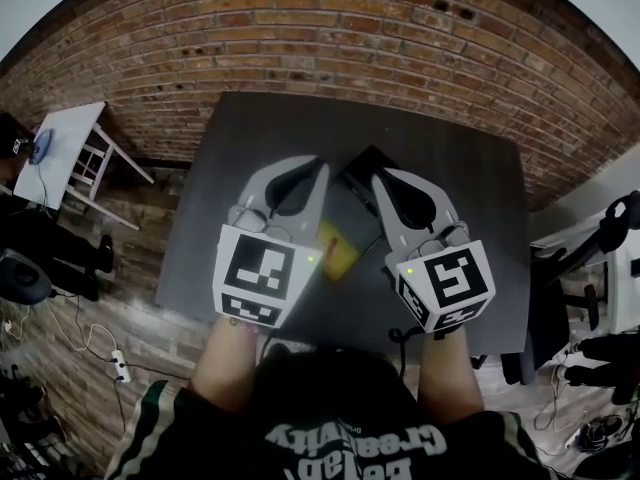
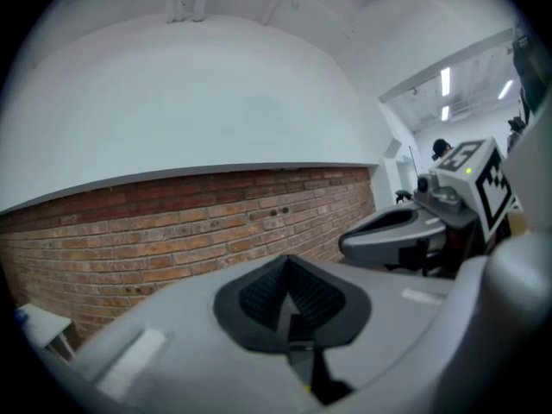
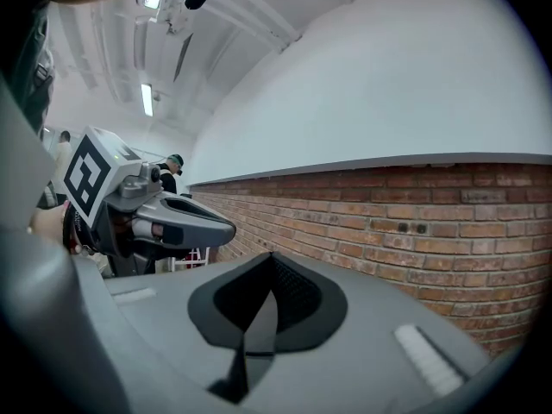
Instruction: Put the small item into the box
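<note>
Hovering side by side above the dark grey table [image 1: 470,198], both grippers pointed toward the brick wall [image 1: 330,38]. The left gripper [image 1: 308,173] had its jaws pressed together with nothing between them. The right gripper [image 1: 390,183] was likewise clenched and empty. A small flat yellow item [image 1: 336,253] lay on the table in the gap between the two grippers, held by neither. A black box [image 1: 362,164] sat just beyond it, partly hidden by the jaws. Whether item and box touched could not be told.
</note>
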### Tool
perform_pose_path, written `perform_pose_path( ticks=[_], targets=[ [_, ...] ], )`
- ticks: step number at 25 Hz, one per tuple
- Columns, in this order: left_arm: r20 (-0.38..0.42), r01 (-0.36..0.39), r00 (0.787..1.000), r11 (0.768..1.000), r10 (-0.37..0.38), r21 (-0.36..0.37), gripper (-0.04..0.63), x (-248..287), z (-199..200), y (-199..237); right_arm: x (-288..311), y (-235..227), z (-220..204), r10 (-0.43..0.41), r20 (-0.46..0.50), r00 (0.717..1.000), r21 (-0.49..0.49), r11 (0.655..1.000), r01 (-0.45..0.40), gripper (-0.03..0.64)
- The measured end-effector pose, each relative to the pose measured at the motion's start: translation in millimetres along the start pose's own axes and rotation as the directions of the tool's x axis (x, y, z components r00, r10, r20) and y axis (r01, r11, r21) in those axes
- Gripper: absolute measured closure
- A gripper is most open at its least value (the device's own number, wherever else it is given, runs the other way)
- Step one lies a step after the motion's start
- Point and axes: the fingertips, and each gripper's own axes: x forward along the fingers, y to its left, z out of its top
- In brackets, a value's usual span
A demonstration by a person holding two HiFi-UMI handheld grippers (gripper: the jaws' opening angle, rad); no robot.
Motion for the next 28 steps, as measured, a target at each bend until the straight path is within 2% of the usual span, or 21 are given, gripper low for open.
perform_pose_path(
  ticks=[10, 28],
  targets=[
    [0.024, -0.002, 1.0, 1.0, 0.002, 0.019, 0.594, -9, 21, -2, -9, 4, 19, 0.013, 0.027, 1.0, -0.037, 0.999, -0.012, 0.611],
    [0.012, 0.002, 1.0, 1.0, -0.002, 0.012, 0.594, -9, 12, -7, -10, 10, 19, 0.011, 0.028, 1.0, -0.07, 0.997, -0.009, 0.611]
  ],
)
